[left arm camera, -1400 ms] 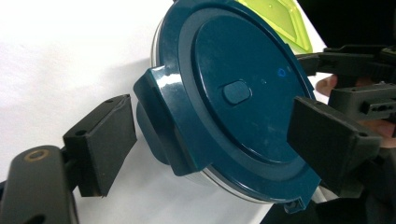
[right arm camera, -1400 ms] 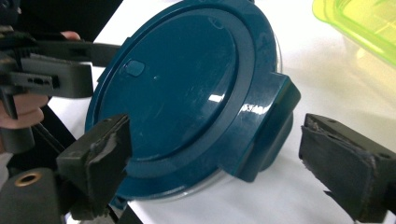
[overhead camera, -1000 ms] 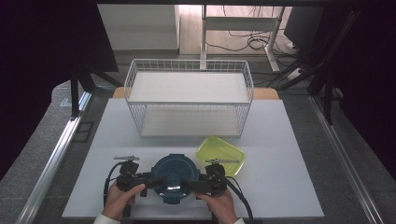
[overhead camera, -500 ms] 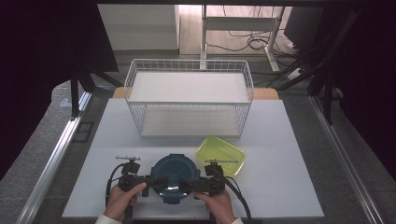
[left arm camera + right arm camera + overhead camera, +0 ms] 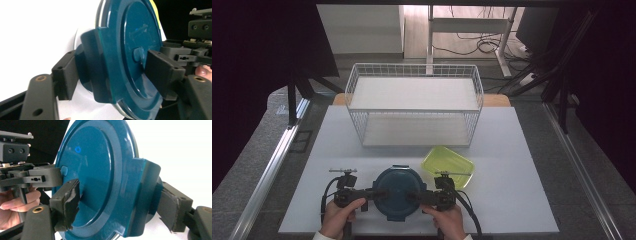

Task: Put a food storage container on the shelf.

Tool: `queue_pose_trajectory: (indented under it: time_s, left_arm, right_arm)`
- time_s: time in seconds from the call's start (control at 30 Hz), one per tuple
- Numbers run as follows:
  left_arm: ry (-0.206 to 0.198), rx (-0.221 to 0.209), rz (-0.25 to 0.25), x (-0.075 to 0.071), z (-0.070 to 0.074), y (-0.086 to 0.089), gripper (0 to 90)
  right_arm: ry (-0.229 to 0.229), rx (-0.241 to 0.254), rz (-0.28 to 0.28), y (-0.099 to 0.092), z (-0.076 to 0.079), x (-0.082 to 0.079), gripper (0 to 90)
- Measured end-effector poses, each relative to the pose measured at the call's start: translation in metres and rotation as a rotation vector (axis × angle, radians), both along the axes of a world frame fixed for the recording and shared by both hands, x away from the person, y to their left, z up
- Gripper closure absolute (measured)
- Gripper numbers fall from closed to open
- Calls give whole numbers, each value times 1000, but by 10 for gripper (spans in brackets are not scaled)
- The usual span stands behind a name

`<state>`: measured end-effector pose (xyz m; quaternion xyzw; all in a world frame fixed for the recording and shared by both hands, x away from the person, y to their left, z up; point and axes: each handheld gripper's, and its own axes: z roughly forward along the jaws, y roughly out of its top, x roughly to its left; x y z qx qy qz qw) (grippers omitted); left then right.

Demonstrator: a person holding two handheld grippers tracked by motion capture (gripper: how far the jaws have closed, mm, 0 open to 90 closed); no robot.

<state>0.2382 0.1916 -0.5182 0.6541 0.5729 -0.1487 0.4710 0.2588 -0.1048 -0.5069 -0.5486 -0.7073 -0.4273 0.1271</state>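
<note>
A round container with a dark teal lid (image 5: 395,192) sits at the front middle of the white board. My left gripper (image 5: 379,192) reaches in from the lid's left side. In the left gripper view its pads (image 5: 65,75) stand either side of the lid's side latch (image 5: 96,65), one on the flap and one on the lid's top face. My right gripper (image 5: 412,196) does the same from the right, its pads (image 5: 71,202) clamping the opposite latch (image 5: 143,195). Both pairs of jaws have just been closing, each with a latch between them.
A yellow-green tub (image 5: 448,166) lies just behind and right of the round container, close to the right gripper. A white wire basket (image 5: 414,107) stands across the back of the board (image 5: 522,165). A metal rail (image 5: 272,170) runs along the left.
</note>
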Motion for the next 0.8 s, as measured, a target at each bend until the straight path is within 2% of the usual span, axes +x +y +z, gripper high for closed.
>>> queue_pose_trajectory:
  time_s: [0.3, 0.47, 0.67, 0.8]
  left_arm:
    - [-15, 15, 45, -6, 7, -3, 339]
    - [-25, 8, 48, -8, 10, -2, 358]
    - [-42, 19, 39, -9, 13, -4, 366]
    - [-55, 15, 35, -9, 17, -4, 368]
  right_arm:
    - [-3, 13, 2, -4, 4, -1, 299]
    - [-10, 14, 1, -6, 8, -2, 325]
    - [-12, 15, 2, -8, 11, -2, 331]
    - [-30, 8, 5, -9, 16, -2, 332]
